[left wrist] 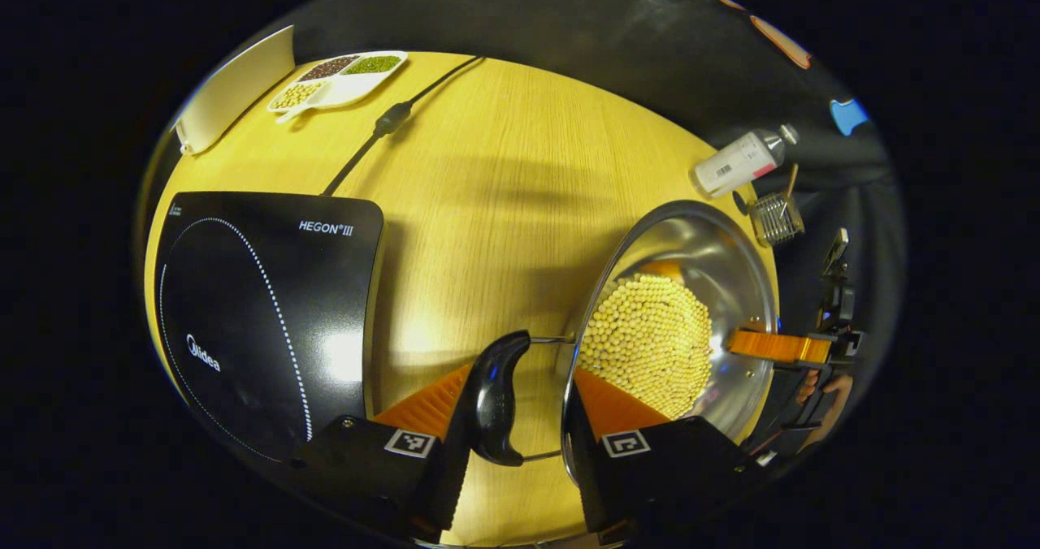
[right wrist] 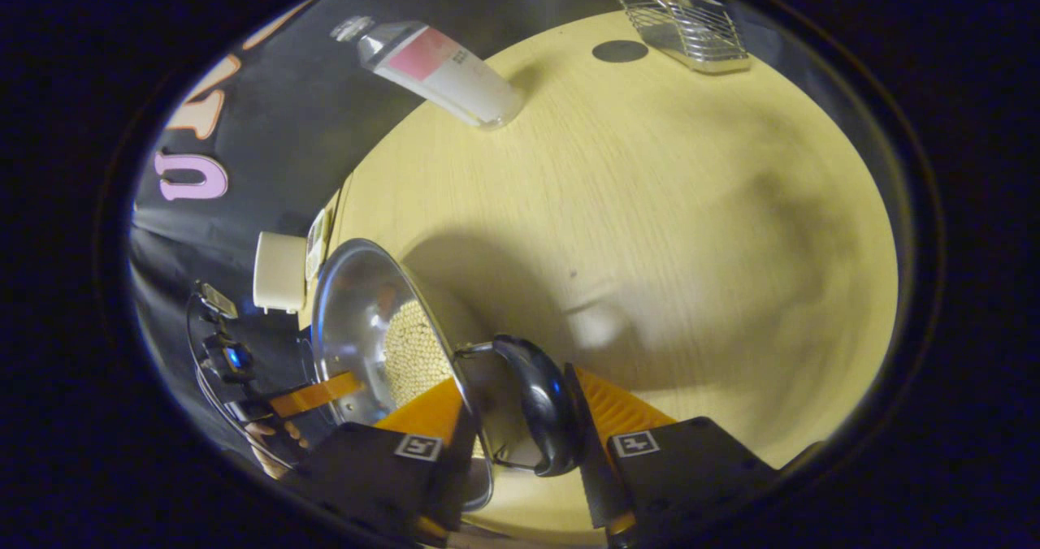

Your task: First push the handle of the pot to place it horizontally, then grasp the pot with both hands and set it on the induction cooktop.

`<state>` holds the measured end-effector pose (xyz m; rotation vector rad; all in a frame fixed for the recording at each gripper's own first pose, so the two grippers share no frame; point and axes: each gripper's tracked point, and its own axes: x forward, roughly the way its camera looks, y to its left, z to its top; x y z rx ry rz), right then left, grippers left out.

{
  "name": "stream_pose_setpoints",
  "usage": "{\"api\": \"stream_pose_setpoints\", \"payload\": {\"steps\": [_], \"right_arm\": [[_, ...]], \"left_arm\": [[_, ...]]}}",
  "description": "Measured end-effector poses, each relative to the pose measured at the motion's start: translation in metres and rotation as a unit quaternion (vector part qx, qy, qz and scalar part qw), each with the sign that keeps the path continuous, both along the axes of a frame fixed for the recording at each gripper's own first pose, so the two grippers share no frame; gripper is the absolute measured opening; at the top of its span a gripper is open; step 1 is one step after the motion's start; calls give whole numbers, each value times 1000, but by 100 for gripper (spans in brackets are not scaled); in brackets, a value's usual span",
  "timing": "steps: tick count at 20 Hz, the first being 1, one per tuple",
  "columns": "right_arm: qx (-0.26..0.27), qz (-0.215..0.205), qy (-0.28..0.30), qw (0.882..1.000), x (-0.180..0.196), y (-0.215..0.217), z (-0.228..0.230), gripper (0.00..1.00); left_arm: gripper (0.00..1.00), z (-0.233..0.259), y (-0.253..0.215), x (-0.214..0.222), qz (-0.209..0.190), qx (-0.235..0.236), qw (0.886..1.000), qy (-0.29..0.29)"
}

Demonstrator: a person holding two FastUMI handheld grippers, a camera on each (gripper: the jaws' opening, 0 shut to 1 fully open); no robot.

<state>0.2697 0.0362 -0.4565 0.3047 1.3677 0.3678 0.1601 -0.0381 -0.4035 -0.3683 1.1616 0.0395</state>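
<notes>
Left tool (left wrist: pixel 520 419) spread astride pot (left wrist: pixel 715 265) handle (left wrist: pixel 496 395), right tool (right wrist: pixel 520 419) spread around opposite handle (right wrist: pixel 536 403), induction cooktop (left wrist: pixel 268 305) left of left tool

Pot (left wrist: pixel 715 265): polished steel, round, wide-rimmed, holding a mound of pale yellow beans (left wrist: pixel 650 342); stands on the wooden worktop (left wrist: pixel 504 192). Two black side handles on wire brackets, one (left wrist: pixel 496 395) on the cooktop side, the other (right wrist: pixel 536 403) opposite.

Induction cooktop (left wrist: pixel 268 313): glossy black square with a dotted ring, lying flat beside the pot, apart from it.
</notes>
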Motion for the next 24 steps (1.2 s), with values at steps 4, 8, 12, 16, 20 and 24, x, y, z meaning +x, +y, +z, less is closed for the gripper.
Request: {"api": "stream_pose_setpoints", "payload": {"steps": [4,8,12,16,20,24], "right_arm": [[-2,23,-17,1000,-3,-5,13,46],[1,21,-27,999,-9,-4,22,52],[-3,26,-48,998,-22,1,51,52],[-1,37,-54,998,-50,20,74,51],[6,47,-61,997,-86,54,90,51],[9,52,-63,997,-123,99,97,52]], "left_arm": [[56,4,-1,0,5,2,1000,1],[54,24,-4,-6,0,3,1000,-14],[56,43,-1,-22,5,-10,1000,-19],[56,65,17,-47,10,-14,1000,-22],[54,88,54,-77,16,-5,999,-30],[56,103,101,-102,11,7,999,-39]]}}
